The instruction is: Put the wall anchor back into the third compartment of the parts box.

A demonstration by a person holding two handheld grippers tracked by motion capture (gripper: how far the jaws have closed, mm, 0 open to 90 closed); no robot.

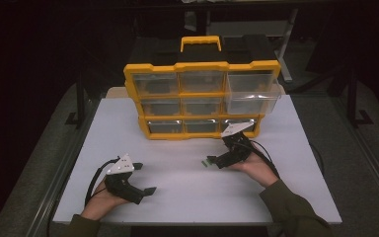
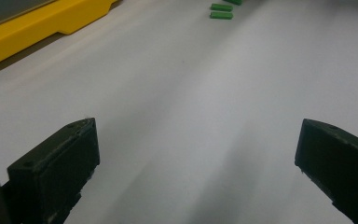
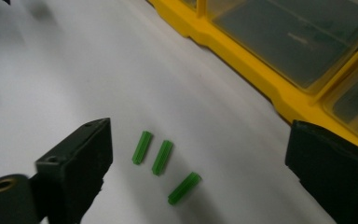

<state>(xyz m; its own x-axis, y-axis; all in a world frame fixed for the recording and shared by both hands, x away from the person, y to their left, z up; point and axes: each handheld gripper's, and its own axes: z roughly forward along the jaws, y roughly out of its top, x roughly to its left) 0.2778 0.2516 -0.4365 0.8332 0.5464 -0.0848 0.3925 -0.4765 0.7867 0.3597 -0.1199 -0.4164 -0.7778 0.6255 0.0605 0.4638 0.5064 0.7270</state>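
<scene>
Both tongs gape wide, holding nothing: left tongs [image 1: 145, 178] at 7 o'clock on white table [image 1: 187, 197], right tongs [image 1: 210, 162] near centre, over three green wall plugs [image 3: 162, 157]; yellow drawer organizer [image 1: 202, 101] at 12, top-right drawer [image 1: 251, 96] pulled out

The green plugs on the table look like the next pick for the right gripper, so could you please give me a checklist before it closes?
1. Right gripper open: ok.
2. Three green plugs lying between its fingers: ok.
3. Plugs apart from each other: ok.
4. Top-right drawer of yellow organizer pulled out: ok.
5. Left gripper open, away from plugs: ok.
6. Drawer's contents: cannot tell.
</scene>
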